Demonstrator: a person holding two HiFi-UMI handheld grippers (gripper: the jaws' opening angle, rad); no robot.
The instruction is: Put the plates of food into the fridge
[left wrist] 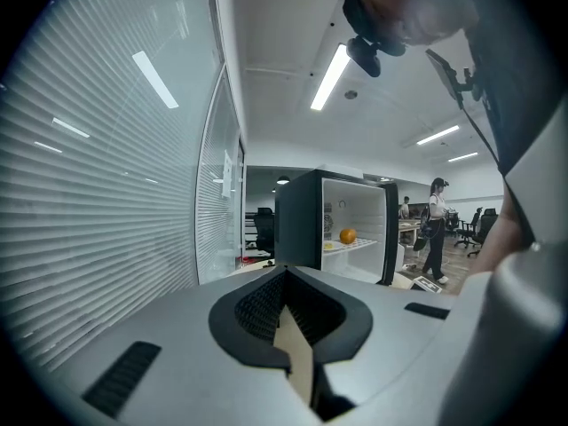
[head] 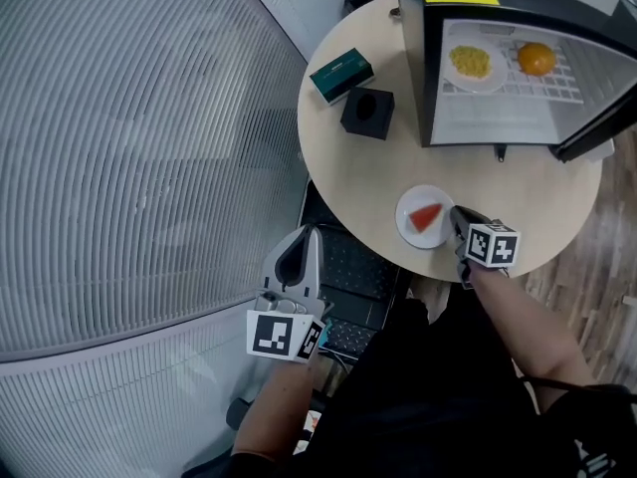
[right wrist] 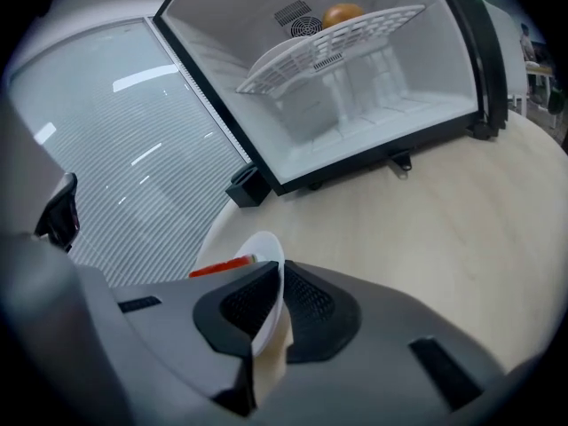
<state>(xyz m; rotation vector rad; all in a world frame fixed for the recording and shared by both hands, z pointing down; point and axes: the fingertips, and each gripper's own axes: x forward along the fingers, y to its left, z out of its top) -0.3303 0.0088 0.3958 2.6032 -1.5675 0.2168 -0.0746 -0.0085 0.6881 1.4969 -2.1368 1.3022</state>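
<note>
Green box point(head: 341, 75) beside black block point(head: 367, 113); blinds point(head: 119, 147) alongside; person point(left wrist: 436, 229) standing beyond.

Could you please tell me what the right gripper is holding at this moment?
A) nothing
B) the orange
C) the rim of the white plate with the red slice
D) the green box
C: in the right gripper view, the right gripper has its fingers closed on the rim of the white plate carrying the red slice.

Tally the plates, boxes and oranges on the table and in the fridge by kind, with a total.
Plates: 2 (plate with red slice, plate with yellow food)
Boxes: 2 (green box, black box)
Orange: 1
Total: 5
</note>
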